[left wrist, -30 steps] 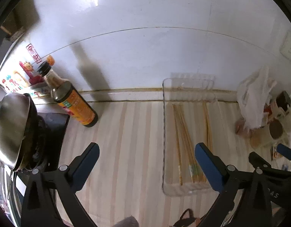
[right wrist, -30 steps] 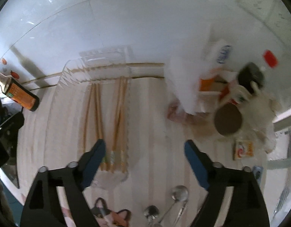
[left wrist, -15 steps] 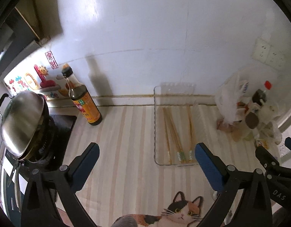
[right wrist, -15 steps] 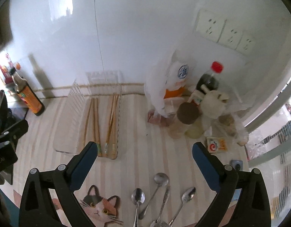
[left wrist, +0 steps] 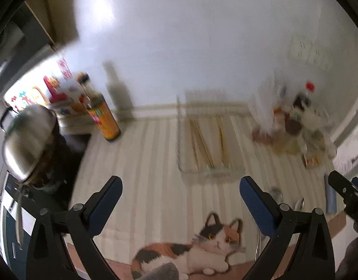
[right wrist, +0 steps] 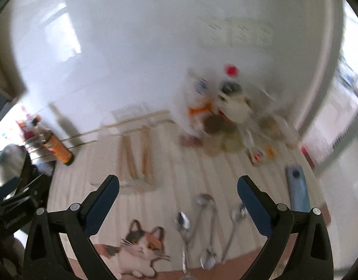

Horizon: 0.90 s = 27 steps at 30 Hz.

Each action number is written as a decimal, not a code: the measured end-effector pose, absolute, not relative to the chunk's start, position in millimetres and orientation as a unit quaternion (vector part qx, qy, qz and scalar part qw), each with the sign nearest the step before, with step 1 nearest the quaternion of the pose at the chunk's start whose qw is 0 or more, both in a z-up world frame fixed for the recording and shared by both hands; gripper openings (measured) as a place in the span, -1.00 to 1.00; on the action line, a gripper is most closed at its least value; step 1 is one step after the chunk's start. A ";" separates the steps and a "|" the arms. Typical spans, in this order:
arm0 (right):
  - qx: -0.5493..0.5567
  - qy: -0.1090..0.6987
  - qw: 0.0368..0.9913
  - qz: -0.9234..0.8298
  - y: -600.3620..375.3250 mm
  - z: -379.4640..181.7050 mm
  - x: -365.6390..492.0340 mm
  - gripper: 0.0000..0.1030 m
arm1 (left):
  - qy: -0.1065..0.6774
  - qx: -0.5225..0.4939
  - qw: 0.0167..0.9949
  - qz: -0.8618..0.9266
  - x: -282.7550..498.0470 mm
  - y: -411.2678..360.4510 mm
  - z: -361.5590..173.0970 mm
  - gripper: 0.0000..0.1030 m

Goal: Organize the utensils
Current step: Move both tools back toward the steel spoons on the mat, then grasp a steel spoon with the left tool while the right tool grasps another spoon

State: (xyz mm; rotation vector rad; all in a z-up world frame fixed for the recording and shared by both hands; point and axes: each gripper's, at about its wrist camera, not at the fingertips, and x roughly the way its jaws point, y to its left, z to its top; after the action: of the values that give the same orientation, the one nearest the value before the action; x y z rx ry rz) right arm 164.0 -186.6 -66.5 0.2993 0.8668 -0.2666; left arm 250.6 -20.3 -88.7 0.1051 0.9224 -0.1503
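Both grippers are held wide apart and empty — the left gripper [left wrist: 180, 194] and the right gripper [right wrist: 178, 192]. Chopsticks [left wrist: 210, 140] are seen in a clear tray [left wrist: 179, 144] ahead of the left gripper. Spoons [right wrist: 197, 224] lie between the right fingers — blurred, beside a cat picture [right wrist: 141, 247].

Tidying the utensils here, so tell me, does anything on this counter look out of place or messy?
Yes. The spoons lie loose and fanned at odd angles on the striped mat, outside the clear tray where the chopsticks already lie lengthwise. Nothing looks spilled or broken, though both views are blurred.
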 end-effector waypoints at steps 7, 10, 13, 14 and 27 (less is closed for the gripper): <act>0.226 0.505 0.814 -0.178 -250.9 -152.2 133.0 0.02 | 0.537 0.077 0.831 -0.120 246.2 -80.4 -166.9 0.99; 0.258 0.528 0.788 -0.182 -276.9 -185.5 117.6 -0.07 | 0.586 0.078 0.795 -0.134 248.0 -116.0 -206.3 0.94; 0.276 0.541 0.773 -0.184 -298.3 -208.6 105.6 -0.07 | 0.626 0.078 0.763 -0.139 252.0 -143.9 -239.7 0.71; 0.278 0.545 0.769 -0.186 -306.8 -216.9 101.1 -0.07 | 0.638 0.084 0.753 -0.139 252.9 -154.7 -251.3 0.62; 0.299 0.597 0.724 -0.176 -359.7 -287.0 82.1 -0.07 | 0.672 0.109 0.723 -0.121 256.7 -211.5 -298.4 -0.66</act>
State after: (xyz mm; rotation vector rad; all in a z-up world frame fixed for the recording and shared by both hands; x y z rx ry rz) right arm 82.1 -359.7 -287.0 0.6609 1.3172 -0.3878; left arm 256.7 -211.5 -298.4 0.2399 1.4832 -0.2674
